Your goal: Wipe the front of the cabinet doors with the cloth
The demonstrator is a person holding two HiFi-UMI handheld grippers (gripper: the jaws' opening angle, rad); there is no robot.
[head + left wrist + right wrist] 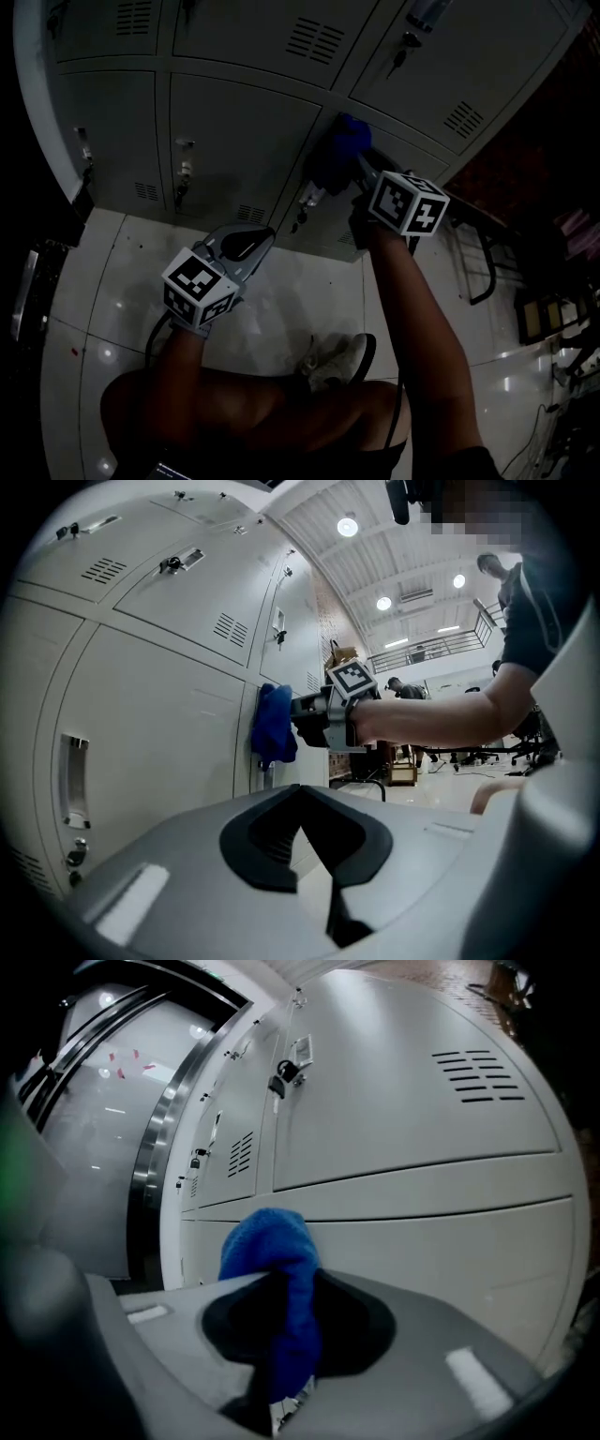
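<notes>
Main risk: snagging the cloth (339, 150) on the lock (306, 199) just below it during a downward stroke along the door's edge. Could yank it out of the right gripper (354, 169), which is clamped on only a bunched fold.

Second risk: scraping bare jaw tips on the cabinet door (234, 131) if pressed hard, with so little cloth sticking out in front.

Also likely to leave most of the panel unwiped with such a small wad, so expect many overlapping passes.

Cloth location: pinched in the right jaws, at the front of a lower-row door, near its lock-side edge and just under the seam with the door above. Touching or just off the panel, can't tell which.

Pose: right arm stretched nearly straight toward the doors, gripper pointed into the panel. Left arm bent, left gripper (246, 242) held low over the floor (300, 291), well apart from the cloth, aimed at the doors, jaws closed on nothing.
</notes>
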